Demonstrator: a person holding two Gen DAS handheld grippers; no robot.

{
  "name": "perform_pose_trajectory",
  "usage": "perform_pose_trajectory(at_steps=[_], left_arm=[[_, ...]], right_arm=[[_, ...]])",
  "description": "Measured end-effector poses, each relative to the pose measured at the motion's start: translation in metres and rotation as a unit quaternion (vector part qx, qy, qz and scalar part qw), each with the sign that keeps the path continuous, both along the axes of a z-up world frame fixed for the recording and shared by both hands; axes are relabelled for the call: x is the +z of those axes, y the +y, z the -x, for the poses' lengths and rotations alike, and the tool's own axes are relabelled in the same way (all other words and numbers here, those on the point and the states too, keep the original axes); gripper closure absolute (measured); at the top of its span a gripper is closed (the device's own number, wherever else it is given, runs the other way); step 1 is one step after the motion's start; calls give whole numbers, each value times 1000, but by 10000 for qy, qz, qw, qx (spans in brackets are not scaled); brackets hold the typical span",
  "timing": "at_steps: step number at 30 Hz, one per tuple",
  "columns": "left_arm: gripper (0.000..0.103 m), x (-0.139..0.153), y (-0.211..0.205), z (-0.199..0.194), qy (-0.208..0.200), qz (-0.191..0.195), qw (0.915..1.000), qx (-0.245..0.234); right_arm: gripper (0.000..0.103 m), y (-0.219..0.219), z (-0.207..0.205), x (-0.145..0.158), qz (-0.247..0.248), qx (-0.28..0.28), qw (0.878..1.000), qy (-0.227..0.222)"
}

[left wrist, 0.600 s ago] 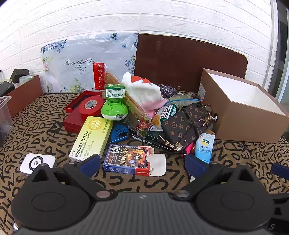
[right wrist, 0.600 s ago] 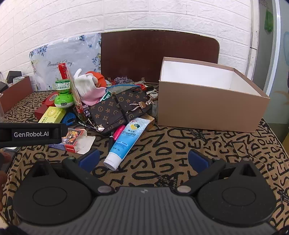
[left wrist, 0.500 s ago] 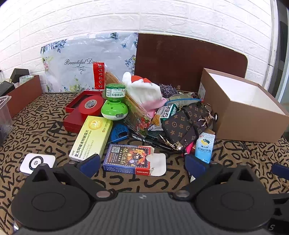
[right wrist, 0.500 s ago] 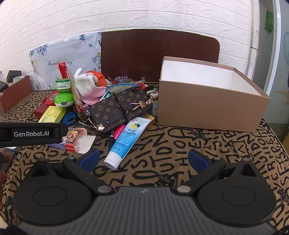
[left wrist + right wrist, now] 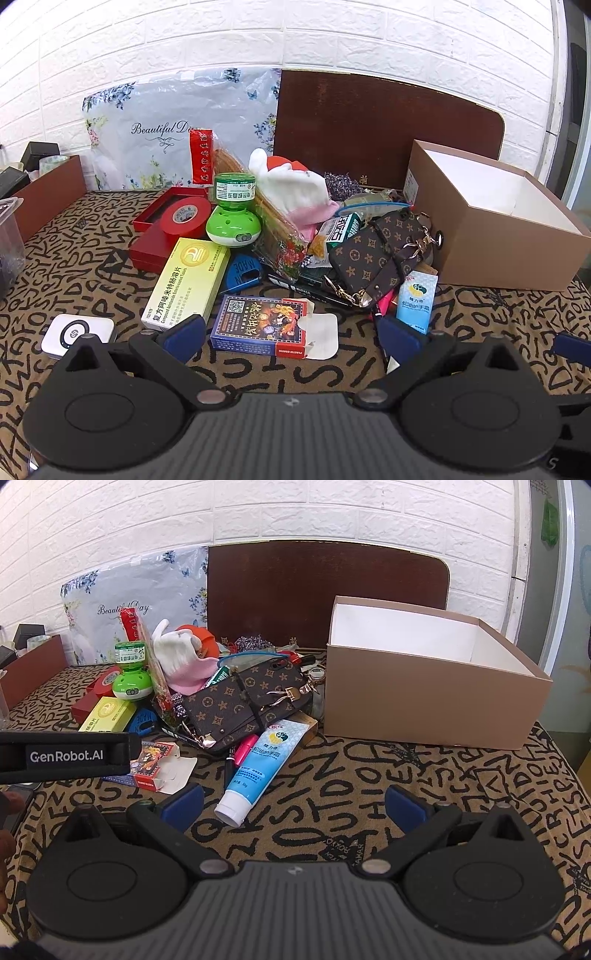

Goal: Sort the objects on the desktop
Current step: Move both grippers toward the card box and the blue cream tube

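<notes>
The left gripper (image 5: 290, 334) hangs low over the near edge of the table (image 5: 74, 266) with its jaws spread wide and nothing between them. Just beyond its fingertips lies the playing-card box (image 5: 260, 325), its end flap hanging open toward the right. The yellow medicine box (image 5: 186, 282) sits just left of that, touching the left fingertip's line of sight, and a small white case (image 5: 77, 332) lies near the left edge.

The right gripper (image 5: 295, 806) is likewise wide and empty, above bare cloth. The blue hand-cream tube (image 5: 264, 764) lies just beyond its left finger, cap end nearest, its far end tucked under the monogram pouch (image 5: 245, 703). A pink marker (image 5: 243, 747) and a dark pen lie alongside the tube. The open cardboard box (image 5: 432, 709) stands far right, apparently empty and the likely destination.

Nothing looks sorted yet; the heap sits between the red tape roll (image 5: 184, 216) and the cardboard box.

Risks, as I judge them: pinching the card box by its open end could spill cards or crush the flap. Pulling the tube could drag the pouch and topple the leaning pile, including the green bottle (image 5: 232, 218) perched upright. The two grippers are near each other, so reaching together could make them collide.
</notes>
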State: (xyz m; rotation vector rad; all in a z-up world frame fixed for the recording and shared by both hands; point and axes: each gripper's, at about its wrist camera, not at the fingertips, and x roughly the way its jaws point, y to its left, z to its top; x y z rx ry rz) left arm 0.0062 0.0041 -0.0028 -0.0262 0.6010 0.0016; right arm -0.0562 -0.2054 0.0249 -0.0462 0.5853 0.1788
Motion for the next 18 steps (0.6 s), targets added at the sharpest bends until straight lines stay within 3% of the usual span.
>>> perform_pose_trajectory(at_steps=[18], left_arm=[[1,-5,-1,-3,108,28,9999,-40]], right_arm=[[2,3,-5,-4,17,6,9999,134]])
